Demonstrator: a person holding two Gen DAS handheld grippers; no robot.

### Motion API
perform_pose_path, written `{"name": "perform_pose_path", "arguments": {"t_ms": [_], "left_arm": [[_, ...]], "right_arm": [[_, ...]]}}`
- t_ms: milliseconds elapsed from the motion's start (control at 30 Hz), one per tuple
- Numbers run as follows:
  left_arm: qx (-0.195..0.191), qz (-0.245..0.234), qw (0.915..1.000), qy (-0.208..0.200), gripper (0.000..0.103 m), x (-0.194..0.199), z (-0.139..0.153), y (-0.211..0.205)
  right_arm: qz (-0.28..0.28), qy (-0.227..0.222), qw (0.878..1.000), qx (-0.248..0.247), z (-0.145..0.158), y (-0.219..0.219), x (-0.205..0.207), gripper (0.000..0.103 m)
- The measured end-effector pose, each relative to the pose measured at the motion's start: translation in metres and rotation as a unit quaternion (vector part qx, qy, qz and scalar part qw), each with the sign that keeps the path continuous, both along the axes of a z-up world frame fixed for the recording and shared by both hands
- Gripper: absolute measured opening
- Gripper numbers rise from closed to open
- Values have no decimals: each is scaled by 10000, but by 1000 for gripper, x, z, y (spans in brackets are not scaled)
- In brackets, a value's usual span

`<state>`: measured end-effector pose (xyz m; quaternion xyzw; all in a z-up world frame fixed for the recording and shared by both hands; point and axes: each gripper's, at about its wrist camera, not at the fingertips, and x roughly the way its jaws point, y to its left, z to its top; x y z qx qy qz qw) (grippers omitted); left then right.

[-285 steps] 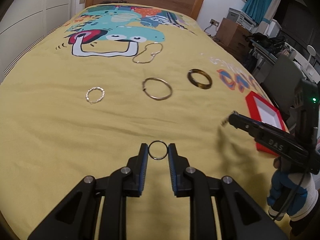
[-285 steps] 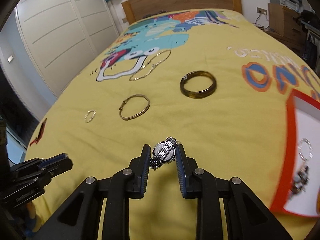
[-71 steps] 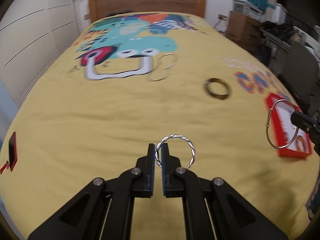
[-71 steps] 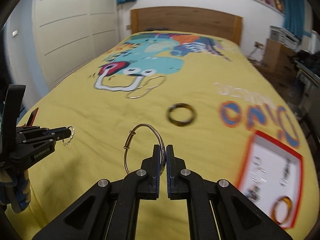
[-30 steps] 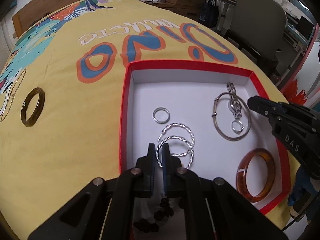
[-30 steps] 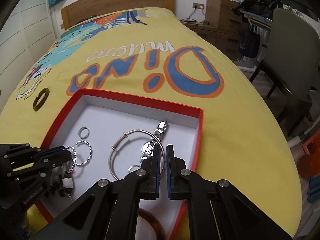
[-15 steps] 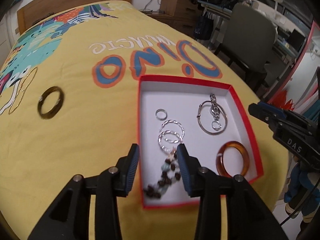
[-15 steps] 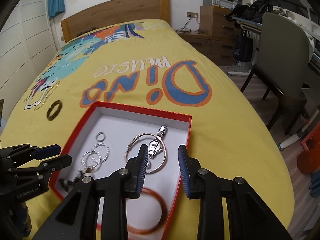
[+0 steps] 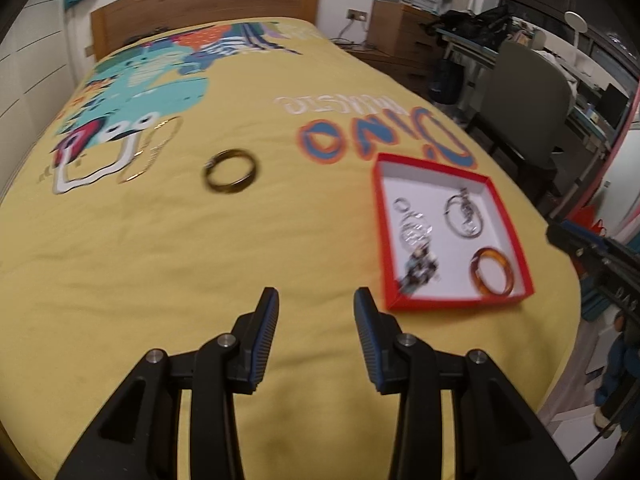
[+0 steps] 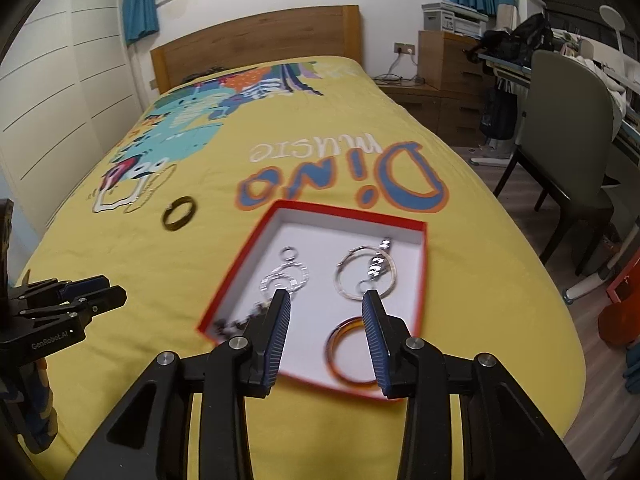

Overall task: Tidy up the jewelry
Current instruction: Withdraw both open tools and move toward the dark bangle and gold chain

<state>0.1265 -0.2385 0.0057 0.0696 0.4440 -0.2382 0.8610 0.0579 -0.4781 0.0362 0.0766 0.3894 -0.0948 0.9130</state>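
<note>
A red box point(image 9: 456, 303) with a white floor lies on the yellow bedspread. It holds twisted silver rings point(image 9: 414, 228), a thin silver bangle point(image 9: 464, 216) with a watch on it, an amber bangle point(image 9: 492, 274) and a bead bracelet point(image 9: 418, 272). A dark tortoiseshell bangle point(image 9: 231, 176) and a gold chain point(image 9: 154, 152) lie loose on the bed further up. My left gripper point(image 9: 316, 300) hangs open and empty over bare bedspread, left of the box. My right gripper point(image 10: 326, 300) is above the box point(image 10: 236, 276) with its jaws opening and nothing between them.
The bed's right edge drops off just past the box, with a grey chair point(image 10: 568, 128) and a desk beyond it. A wooden headboard point(image 10: 256, 46) closes the far end. White wardrobe doors point(image 10: 60, 92) stand along the left side.
Both grippers opened, leaving the twisted ring and the thin bangle in the box. Both then rose and drew back, the left one swinging left off the box over the bedspread.
</note>
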Motion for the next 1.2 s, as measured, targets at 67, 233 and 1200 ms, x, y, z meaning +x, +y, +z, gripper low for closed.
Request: {"name": "perform_pose_path", "arguments": {"t_ms": [67,233,1200], "left_arm": [[21,97,10000,-5,37,-6,0,17],[73,458,9988,-141,37,-23,6,67],[169,1745,9816,-760,44,-59,45,223]], "right_arm": [[40,-41,10000,20,5,13,-7,37],[172,-125,9998,49,15,44,-17,38],[1182,-306,9921,272,21,221,-7,51]]}}
